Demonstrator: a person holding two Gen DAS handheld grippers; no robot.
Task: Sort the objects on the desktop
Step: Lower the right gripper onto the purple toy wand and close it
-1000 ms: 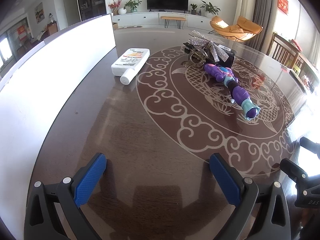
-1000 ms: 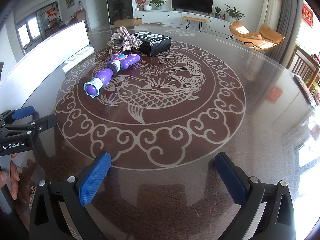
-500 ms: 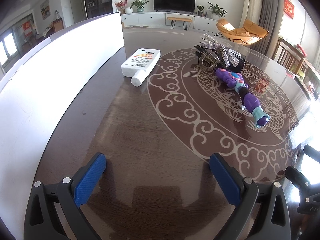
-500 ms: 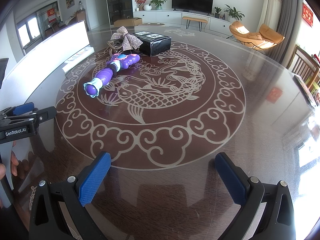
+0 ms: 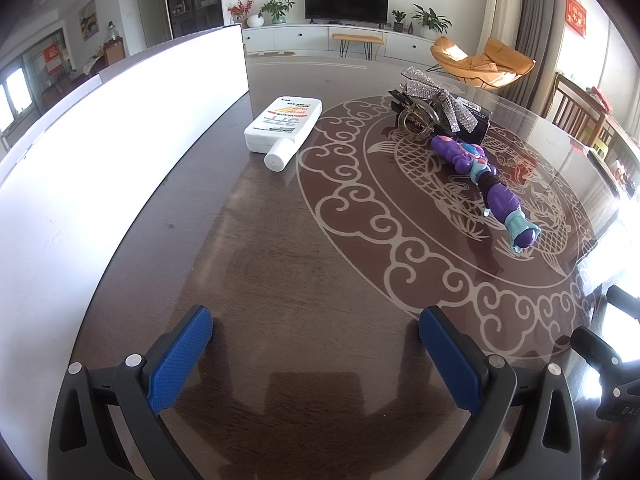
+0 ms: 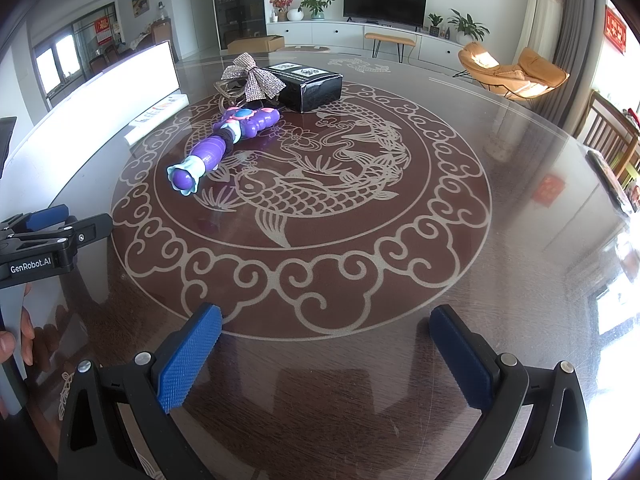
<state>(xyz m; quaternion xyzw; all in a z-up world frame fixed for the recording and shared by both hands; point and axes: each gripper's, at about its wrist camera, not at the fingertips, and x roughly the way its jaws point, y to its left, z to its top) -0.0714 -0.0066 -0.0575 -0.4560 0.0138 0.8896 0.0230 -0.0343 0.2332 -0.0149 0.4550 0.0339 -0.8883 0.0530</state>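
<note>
Both claws, left claw (image 5: 316,336) and right claw (image 6: 326,334), gape wide, empty, above the table (image 6: 500,280).

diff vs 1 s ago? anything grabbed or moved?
Only the left claw moved: its view has swung left, so the white bottle and purple toy sit further right in its frame, and in the right wrist view it has shifted slightly. Nothing grabbed or released; both claws are open and empty. The right claw, toy, bow and black box are unchanged on the table.
</note>
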